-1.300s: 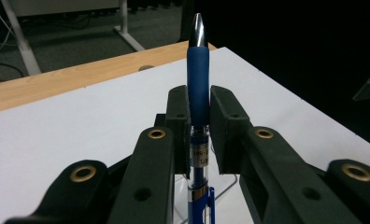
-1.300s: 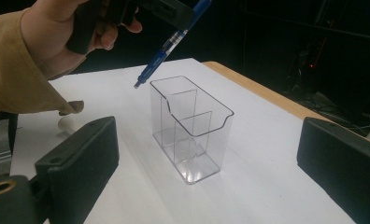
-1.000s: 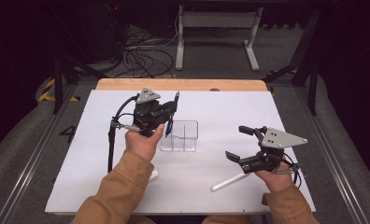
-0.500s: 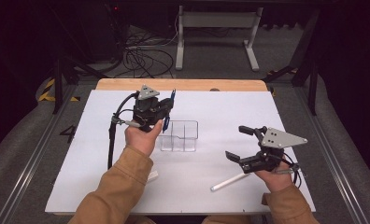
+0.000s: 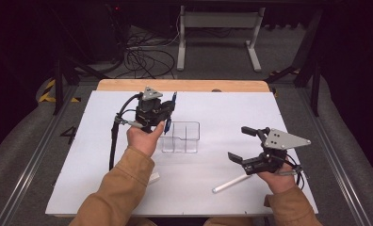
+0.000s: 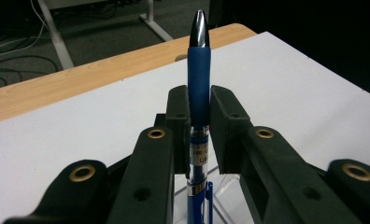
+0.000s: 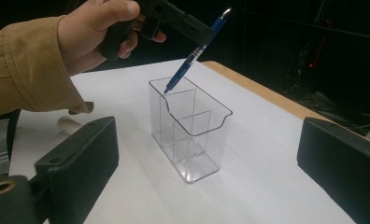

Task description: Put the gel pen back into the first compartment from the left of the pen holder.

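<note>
Dark surroundings with a floor of loose cables and a metal stand frame a white bench [image 5: 288, 117] edged with a wooden strip on its far side. The left hand-held gripper [image 5: 168, 113] is shown with its jaws closed firmly on a blue pen [image 6: 199, 93], gripped at the rubber sleeve near the tip end. In the right gripper view the pen [image 7: 192, 56] is seen tilted, its clip end raised and its lower end poised just above the rear rim of a clear plastic holder [image 7: 192, 135]. The holder [image 5: 182, 137] stands upright on the bench, directly below and just ahead of the left hand-held gripper, and is divided into compartments by clear inner walls; into which compartment the pen points cannot be told.

The decisive relation is judged to be this: the pen's long axis slants down from the left hand-held gripper toward the holder's open top, so that a short descent along that axis, with the pen brought nearer upright, would be needed for insertion. The left hand is clearly the nearer to the holder.

The right hand-held gripper [image 5: 243, 143] is held with its jaws spread wide and empty, well apart from the holder. A white pen-like stick [image 5: 231, 182] lies flat on the bench just beside that gripper, toward the person. A small white object [image 5: 154, 178] is partly hidden by the left sleeve.
</note>
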{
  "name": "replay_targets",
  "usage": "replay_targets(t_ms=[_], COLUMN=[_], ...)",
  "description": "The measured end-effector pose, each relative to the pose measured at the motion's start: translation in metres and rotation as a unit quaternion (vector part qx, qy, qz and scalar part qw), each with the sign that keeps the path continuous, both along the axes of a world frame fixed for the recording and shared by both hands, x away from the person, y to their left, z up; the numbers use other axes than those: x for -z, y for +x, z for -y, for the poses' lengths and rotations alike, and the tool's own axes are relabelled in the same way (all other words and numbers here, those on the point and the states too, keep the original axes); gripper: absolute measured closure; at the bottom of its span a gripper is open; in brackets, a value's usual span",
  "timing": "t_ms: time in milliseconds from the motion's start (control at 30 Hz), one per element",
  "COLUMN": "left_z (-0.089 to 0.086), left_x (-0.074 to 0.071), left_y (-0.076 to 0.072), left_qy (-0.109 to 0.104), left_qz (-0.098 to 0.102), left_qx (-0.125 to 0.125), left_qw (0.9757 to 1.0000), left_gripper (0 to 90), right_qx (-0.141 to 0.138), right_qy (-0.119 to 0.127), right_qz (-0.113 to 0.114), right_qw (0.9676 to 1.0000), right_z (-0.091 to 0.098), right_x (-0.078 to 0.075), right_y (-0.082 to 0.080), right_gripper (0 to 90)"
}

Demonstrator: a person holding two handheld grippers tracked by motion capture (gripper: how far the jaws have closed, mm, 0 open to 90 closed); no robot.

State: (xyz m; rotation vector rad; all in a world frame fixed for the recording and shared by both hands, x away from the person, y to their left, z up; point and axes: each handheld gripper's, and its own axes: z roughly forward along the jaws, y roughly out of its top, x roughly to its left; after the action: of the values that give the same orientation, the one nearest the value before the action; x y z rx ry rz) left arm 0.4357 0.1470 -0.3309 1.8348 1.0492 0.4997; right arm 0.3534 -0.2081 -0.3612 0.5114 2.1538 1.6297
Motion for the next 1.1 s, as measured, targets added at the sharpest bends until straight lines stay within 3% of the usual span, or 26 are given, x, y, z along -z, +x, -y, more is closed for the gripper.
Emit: replay_targets(t_ms=[100, 200, 333, 633, 900, 1100], left_z=[0.0, 0.0, 0.0, 0.008, 0.011, 0.013], left_x=[0.0, 0.0, -0.006, -0.017, -0.02, -0.02], left_y=[0.0, -0.001, -0.009, -0.034, -0.043, -0.048], left_qy=[-0.004, 0.008, 0.016, 0.018, 0.017, 0.014], left_qz=[-0.004, 0.011, 0.025, 0.038, 0.041, 0.033], left_qx=[0.0, -0.008, -0.009, 0.044, 0.063, 0.079], left_qw=[1.0, 0.9999, 0.9995, 0.9981, 0.997, 0.9962], left_gripper=[77.2, 50.5, 39.9, 29.2, 26.8, 25.8], right_qx=[0.001, 0.002, 0.003, 0.014, 0.016, 0.022], right_qy=[0.001, 0.0, -0.001, 0.001, -0.002, -0.008], right_qz=[0.0, 0.001, 0.002, 0.005, 0.007, 0.007], right_qw=[1.0, 1.0, 1.0, 0.9999, 0.9999, 0.9997], right_z=[0.0, 0.0, 0.001, 0.004, 0.005, 0.006], right_x=[0.0, 0.0, 0.0, -0.001, -0.002, -0.002], right_y=[0.0, 0.0, 0.0, 0.0, 0.001, 0.002], right_gripper=[6.2, 6.2, 6.2, 5.4, 5.2, 4.1])
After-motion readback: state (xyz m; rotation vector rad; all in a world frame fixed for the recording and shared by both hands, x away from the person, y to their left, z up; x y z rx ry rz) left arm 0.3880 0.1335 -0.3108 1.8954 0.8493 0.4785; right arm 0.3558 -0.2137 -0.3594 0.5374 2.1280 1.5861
